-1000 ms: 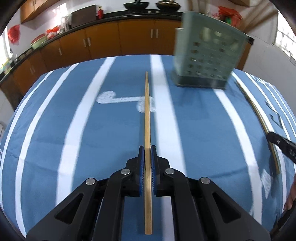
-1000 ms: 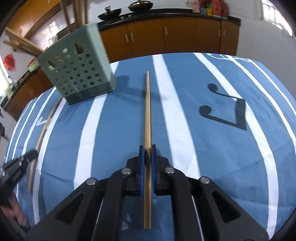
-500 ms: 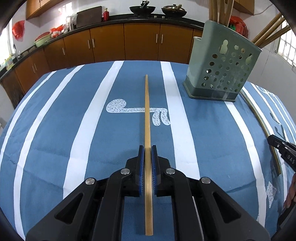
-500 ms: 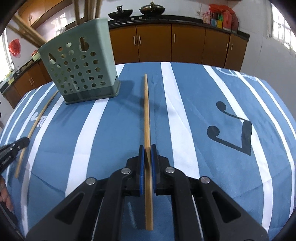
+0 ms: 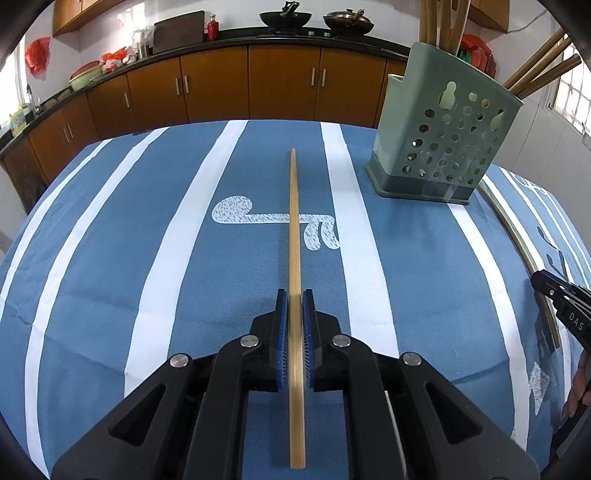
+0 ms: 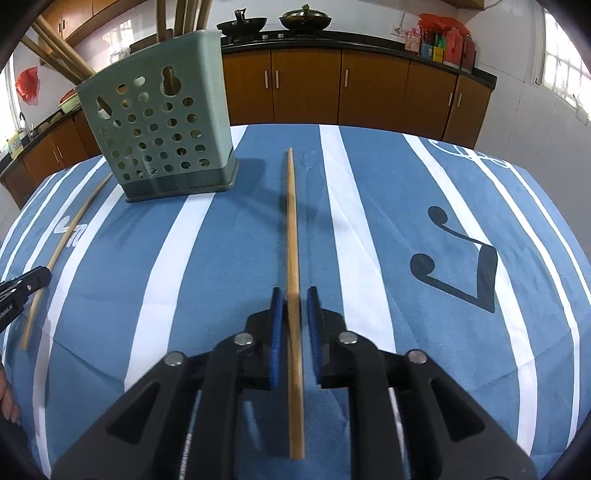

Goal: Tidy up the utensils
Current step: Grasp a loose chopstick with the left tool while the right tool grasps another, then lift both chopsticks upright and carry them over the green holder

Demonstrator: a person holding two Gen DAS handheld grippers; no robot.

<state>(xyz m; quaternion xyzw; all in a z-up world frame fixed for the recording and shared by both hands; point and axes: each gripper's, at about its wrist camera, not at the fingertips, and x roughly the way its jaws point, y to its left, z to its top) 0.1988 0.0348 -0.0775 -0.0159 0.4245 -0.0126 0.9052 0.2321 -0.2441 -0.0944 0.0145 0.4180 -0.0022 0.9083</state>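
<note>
**Two tools, two chopsticks, one holder on the bench**

The left tool [image 5: 295, 306] points level and forward over the bench, its blue pads [image 5: 282, 332] pressed against a chopstick [image 5: 294, 236] that runs straight ahead between them, its far tip over the cloth [image 5: 110, 258]. The stick's near end sticks out behind the pads, under the camera.

The right tool [image 6: 293, 306] is held in much the same forward pose. Its pads [image 6: 276, 332] stand apart, with a gap on either side of a second chopstick [image 6: 291, 236]; the stick lies slightly askew between them and looks blurred at the near end. Whether it rests on anything, I cannot tell.

The green holder [image 5: 443, 136] stands upright on the bench, ahead and to the right of the left tool, and ahead and to the left of the right tool. Several sticks [image 5: 443, 18] already lean out of its top.

From each camera the other tool shows at the frame's edge, low over the striped blue cloth, with its stick reaching towards the holder's base.

Behind the bench runs a row of brown cabinets [image 5: 221, 85] with two woks [image 5: 286, 16] on top.
</note>
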